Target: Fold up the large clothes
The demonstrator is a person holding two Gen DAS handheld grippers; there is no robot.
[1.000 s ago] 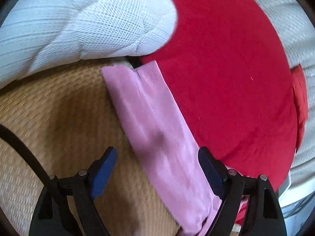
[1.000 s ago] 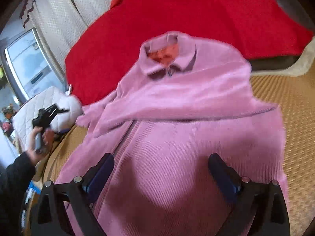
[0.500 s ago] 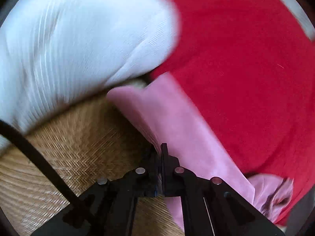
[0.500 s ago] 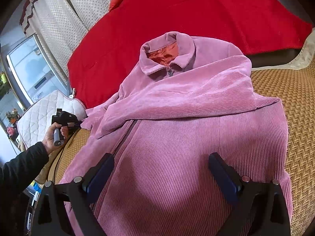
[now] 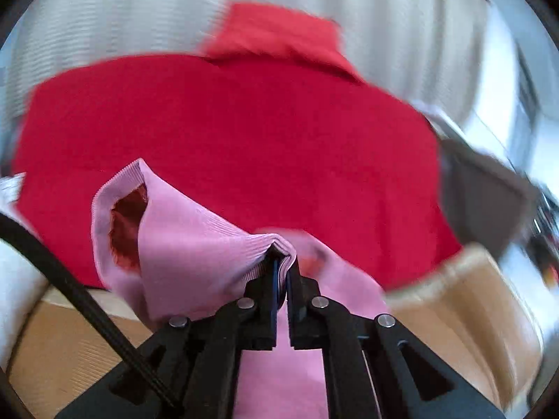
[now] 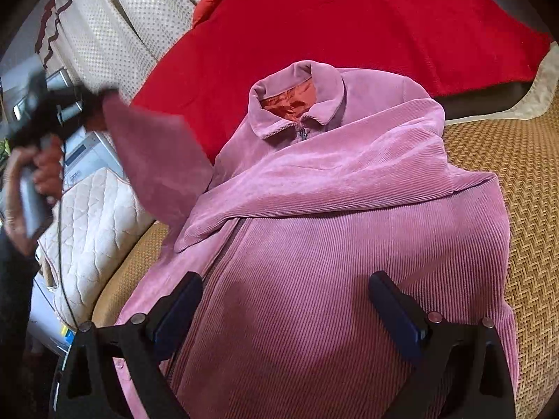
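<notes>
Left tongs: jaws nearly together and easing apart, yet the pads still pinch a ridge of pink cloth near the cuff
Right tongs: jaws wide, nothing between them; they hang over the lower front of the garment, apart from the cloth
Pink corduroy jacket: laid front-up on the woven mat, collar away from the right tongs, zip closed, orange lining showing inside the collar
Right-hand sleeve: folded across the chest, cuff end lying near the zip line
Left sleeve: lifted clear of the mat and drawn up towards the left tongs, blurred; its cuff gapes open just left of the jaws, showing orange-red lining
Red blanket: behind the jacket, under the collar's far edge
White quilted cushion: beside the mat, below the raised sleeve
Left-wrist view only: the pinch itself, the open cuff mouth, a black cable crossing lower left; surroundings smeared
Right-wrist view only: the whole jacket body, the person's hand on the left tongs' grip, a dark sleeve at the frame's edge, dotted pale curtains at the back
</notes>
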